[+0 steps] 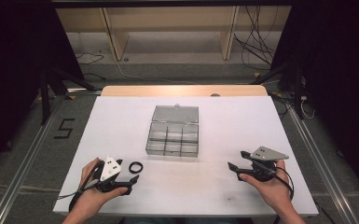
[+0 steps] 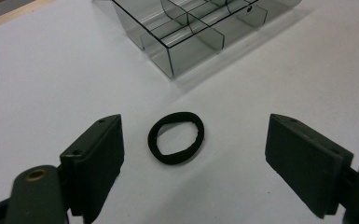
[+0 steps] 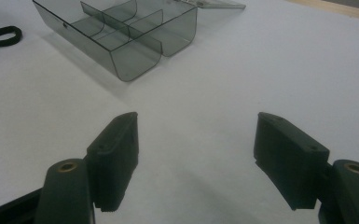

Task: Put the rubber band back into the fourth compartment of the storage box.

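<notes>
On the white counter (image 1: 121, 121), mid-surface, sits a clear smoky compartment box (image 1: 172, 137), lid folded back, its cells mostly empty; one small dark item shows in a far cell, too small to identify. Left tongs (image 2: 193, 154) hover low with jaws spread wide, flanking the black rubber ring (image 2: 176, 137), which lies flat just in front of the box, untouched. Right tongs (image 3: 196, 158) are also apart, holding nothing, idle near the counter's right edge. Risk, as judged: ring is thin and flat, so jaws closing too high could slide over it, or it could squirt sideways or fold if pinched off-centre.
</notes>
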### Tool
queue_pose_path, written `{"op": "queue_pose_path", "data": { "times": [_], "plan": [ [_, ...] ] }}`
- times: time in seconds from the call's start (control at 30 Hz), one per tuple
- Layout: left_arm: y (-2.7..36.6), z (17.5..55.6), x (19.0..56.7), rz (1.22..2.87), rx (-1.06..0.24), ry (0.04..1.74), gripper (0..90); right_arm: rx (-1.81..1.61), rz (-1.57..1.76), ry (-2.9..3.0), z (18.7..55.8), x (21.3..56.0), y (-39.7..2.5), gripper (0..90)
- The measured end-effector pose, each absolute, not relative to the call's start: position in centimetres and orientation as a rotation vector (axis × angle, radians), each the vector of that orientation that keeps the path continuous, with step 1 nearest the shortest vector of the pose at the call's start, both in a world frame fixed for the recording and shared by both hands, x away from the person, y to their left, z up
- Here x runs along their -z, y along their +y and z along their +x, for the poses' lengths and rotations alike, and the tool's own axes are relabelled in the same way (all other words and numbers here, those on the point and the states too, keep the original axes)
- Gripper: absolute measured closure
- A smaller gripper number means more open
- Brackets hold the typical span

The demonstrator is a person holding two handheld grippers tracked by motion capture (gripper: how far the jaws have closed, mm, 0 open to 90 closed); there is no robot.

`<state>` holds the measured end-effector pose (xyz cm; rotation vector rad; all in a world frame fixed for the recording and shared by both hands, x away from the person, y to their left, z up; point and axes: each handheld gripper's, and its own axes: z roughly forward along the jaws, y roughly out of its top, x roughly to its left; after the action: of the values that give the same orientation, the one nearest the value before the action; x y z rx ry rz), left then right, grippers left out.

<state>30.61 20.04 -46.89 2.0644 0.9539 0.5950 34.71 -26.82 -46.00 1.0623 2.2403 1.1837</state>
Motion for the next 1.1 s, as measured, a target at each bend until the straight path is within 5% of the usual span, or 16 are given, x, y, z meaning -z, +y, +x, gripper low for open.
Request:
{"op": "queue_pose_path", "data": {
  "times": [0.57, 1.1],
  "plan": [
    [19.8, 30.5, 47.1, 2.091, -0.566, 0.926, 19.5, -1.221, 1.065, 2.258, 34.8, 46.0, -26.4, 33.4],
    [20.2, 34.9, 47.9, 2.108, -0.544, 0.998, 40.4, -1.214, 1.075, 2.268, 34.8, 46.3, -26.5, 32.8]
  ]
}}
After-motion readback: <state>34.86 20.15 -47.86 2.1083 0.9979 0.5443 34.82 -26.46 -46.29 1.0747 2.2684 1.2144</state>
